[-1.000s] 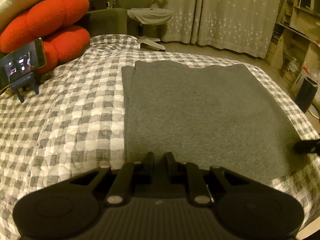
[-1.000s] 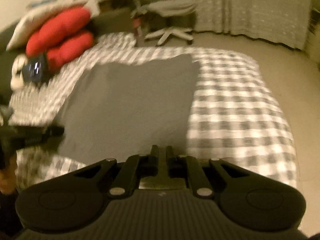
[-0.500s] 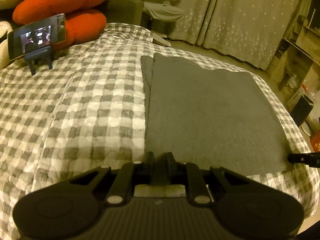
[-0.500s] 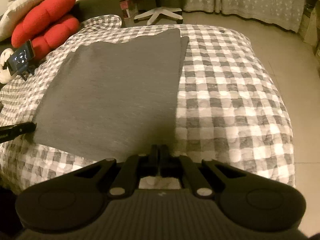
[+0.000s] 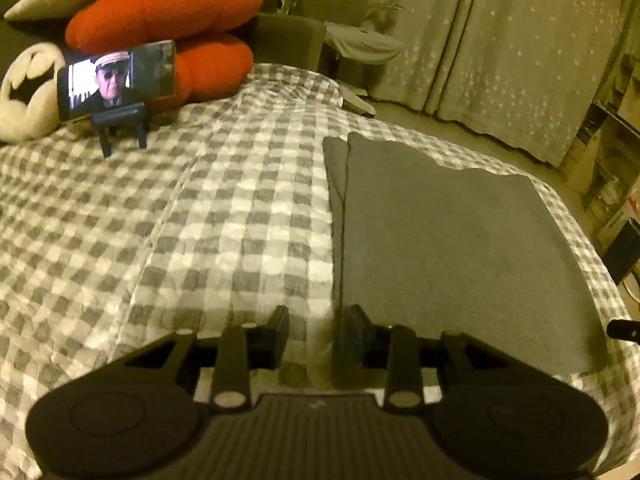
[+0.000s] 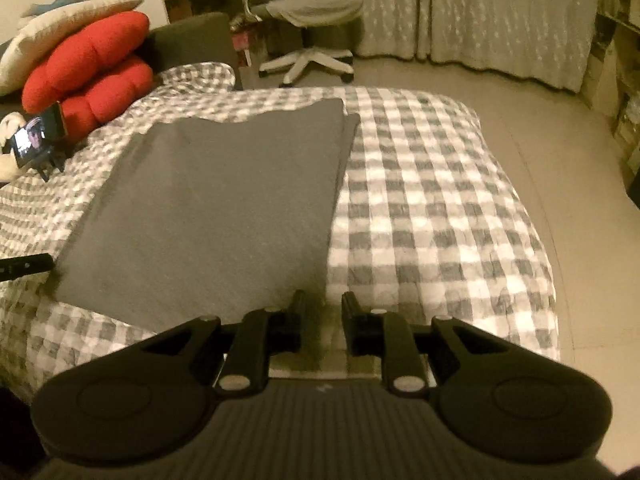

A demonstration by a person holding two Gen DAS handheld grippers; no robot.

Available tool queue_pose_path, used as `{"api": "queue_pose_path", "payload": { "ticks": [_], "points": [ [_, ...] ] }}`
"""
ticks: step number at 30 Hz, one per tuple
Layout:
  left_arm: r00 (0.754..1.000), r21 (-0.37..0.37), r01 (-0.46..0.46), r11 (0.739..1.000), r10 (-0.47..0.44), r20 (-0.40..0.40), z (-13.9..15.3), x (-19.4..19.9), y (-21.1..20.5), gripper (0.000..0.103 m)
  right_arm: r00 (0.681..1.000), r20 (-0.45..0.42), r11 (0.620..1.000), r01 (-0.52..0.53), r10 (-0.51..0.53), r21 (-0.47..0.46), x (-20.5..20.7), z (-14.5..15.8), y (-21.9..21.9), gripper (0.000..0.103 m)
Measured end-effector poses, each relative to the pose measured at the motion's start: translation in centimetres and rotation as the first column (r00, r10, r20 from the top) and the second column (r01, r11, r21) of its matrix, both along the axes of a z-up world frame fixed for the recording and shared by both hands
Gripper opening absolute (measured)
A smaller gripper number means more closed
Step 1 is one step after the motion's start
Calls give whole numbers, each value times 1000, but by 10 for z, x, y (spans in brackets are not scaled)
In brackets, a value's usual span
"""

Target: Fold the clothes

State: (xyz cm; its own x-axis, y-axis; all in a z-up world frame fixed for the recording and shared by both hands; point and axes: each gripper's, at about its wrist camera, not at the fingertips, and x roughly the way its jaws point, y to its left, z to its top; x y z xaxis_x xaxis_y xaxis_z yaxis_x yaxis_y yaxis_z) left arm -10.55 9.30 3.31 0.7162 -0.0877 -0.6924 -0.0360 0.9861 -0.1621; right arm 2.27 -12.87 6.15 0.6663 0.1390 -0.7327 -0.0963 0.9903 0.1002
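I see both tools spread — left gripper, right gripper — at the near corners of the gray cloth, which runs lengthwise away across the bed.

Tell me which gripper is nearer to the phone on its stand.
Left. The left gripper sits at the grey garment's near corner on the phone's side. The right gripper is at the opposite near corner, with the garment between it and the phone.
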Motion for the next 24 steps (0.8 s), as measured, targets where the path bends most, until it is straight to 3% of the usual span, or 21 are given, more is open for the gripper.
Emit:
{"api": "queue_pose_path", "payload": {
  "ticks": [4, 9, 13, 18, 24],
  "points": [
    [1000, 12, 13, 1000, -13, 26, 4, 2, -5, 33, 1000, 8, 1000, -24, 24, -10, 5, -1, 7, 23],
    [999, -26, 42, 999, -41, 15, 4, 9, -8, 33, 998, 14, 998, -60, 60, -22, 7, -1, 20, 23],
    [997, 36, 71, 997, -72, 37, 6, 10, -23, 33, 995, 16, 994, -100, 101, -38, 7, -2, 34, 23],
    [992, 47, 113, 993, -116, 57, 18, 21, -41, 33, 993, 5, 991, -121, 122, -61, 13, -5, 46, 23],
    [987, 38, 160, 986, -160, -9, 22, 54, -66, 33, 993, -6, 990, -119, 119, -79, 20, -7, 52, 23]
  ]
}}
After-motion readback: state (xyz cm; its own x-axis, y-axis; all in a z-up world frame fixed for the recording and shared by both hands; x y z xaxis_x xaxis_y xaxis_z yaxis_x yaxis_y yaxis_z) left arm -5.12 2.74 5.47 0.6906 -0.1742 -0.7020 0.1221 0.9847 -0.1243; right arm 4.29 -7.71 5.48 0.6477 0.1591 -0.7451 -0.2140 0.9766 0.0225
